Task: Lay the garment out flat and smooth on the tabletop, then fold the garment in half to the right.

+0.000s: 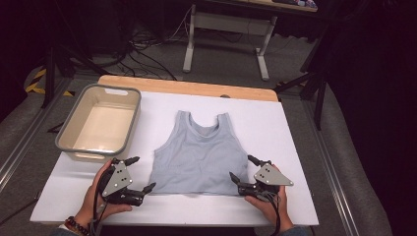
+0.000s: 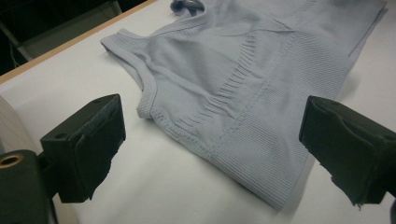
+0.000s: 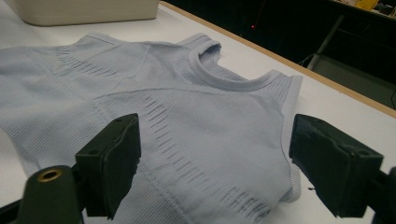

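White table cover spread wide under everything, bare wooden strip along the far edge, dark floor beyond on every side. Plenty of bare white to the right of the garment and along the near edge; less on the left, taken up by the grey-rimmed tub standing at the far left corner. Light blue tank top lying flat at the middle of the cover, neckline toward the far edge, hem toward the person, apart from the tub. Left gripper low at the hem's left corner, jaws spread wide, nothing pinched; in the left gripper view, hem corner of the tank top lying between the two pads, white cover showing beneath. Right gripper at the hem's right corner, likewise released and wide apart; in the right gripper view, the tank top stretching ahead between the jaws, side seam near the right pad, tub across the top left.
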`<state>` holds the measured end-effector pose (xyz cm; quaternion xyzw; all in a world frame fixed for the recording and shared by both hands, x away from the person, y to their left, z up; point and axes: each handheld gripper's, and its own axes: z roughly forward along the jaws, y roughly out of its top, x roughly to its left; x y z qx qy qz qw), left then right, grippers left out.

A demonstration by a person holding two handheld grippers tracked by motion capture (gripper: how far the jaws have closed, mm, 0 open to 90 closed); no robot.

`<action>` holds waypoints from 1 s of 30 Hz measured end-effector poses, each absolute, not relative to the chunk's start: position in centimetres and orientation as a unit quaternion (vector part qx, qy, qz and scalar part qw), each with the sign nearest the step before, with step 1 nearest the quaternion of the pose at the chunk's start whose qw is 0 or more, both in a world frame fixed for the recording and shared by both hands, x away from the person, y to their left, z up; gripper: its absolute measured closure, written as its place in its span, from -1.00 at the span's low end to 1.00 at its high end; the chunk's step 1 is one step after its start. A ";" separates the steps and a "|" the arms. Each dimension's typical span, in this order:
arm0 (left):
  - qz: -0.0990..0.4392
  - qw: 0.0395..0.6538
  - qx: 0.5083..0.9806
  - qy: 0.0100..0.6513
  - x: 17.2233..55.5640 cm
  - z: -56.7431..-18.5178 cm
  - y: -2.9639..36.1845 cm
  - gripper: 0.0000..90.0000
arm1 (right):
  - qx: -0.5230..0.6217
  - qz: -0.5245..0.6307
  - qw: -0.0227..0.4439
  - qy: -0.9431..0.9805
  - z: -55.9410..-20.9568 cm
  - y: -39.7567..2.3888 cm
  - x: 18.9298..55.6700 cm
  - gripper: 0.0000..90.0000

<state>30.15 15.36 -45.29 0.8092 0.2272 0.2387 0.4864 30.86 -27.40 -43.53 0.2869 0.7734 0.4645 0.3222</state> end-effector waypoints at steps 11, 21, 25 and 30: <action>0.239 0.484 0.811 0.227 30.0 -45.4 15.6 -0.83 | 0.283 0.465 0.319 0.776 -43.6 -26.9 31.0 -0.60; 0.230 0.475 0.818 0.226 30.1 -45.7 15.6 -0.84 | 0.281 0.465 0.307 0.781 -43.8 -26.6 31.5 -0.59; 0.230 0.476 0.819 0.224 30.3 -45.7 15.3 -0.84 | 0.284 0.465 0.302 0.782 -44.0 -26.8 31.5 -0.59; 0.227 0.468 0.825 0.221 30.4 -45.8 15.1 -0.84 | 0.287 0.467 0.304 0.779 -43.8 -26.9 31.4 -0.59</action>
